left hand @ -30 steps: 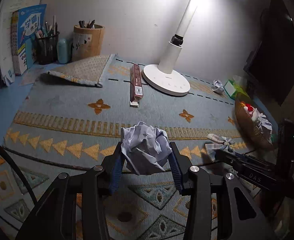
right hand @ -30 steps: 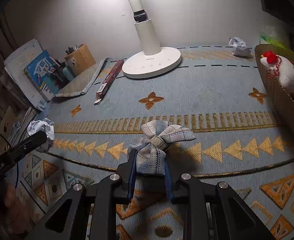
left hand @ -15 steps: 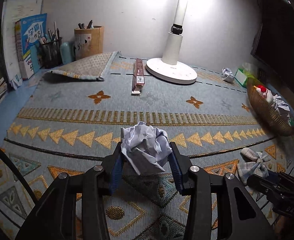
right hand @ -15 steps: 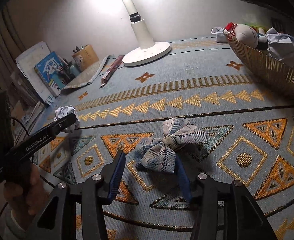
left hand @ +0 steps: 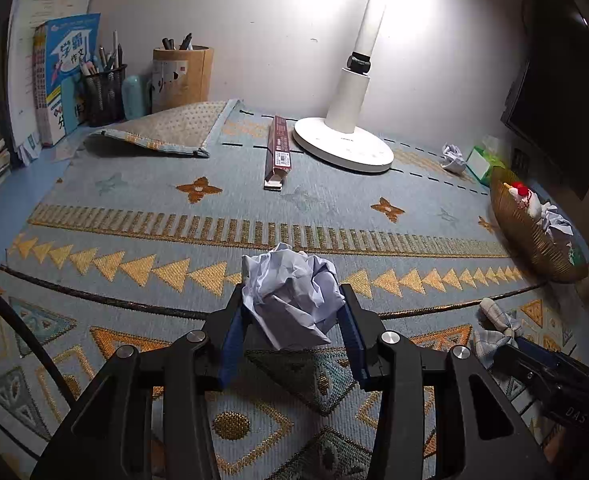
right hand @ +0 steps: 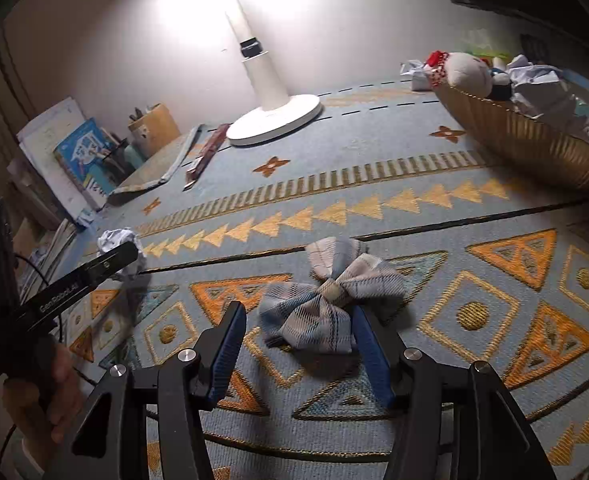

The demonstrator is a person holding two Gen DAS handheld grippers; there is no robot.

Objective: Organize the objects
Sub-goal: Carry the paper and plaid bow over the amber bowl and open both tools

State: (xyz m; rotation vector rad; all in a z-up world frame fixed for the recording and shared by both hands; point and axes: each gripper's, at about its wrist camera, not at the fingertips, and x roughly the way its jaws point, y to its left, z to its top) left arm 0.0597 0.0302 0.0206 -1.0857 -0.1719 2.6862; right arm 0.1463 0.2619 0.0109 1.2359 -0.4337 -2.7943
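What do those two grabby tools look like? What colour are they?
Both are black, angular frames with silver round bolts and two blue ribbed pads. The left tool has a black cable curving beside it; seen from the right view, its side carries white lettering. The right tool looks the same, with blue pads. A bare hand grips the left one; no sleeve shows.

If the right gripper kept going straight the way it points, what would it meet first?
The plaid bow, lying on the mat just ahead of the open right gripper, between its jaws. Beyond it the mat looks free up to the lamp base, though depth is uncertain.
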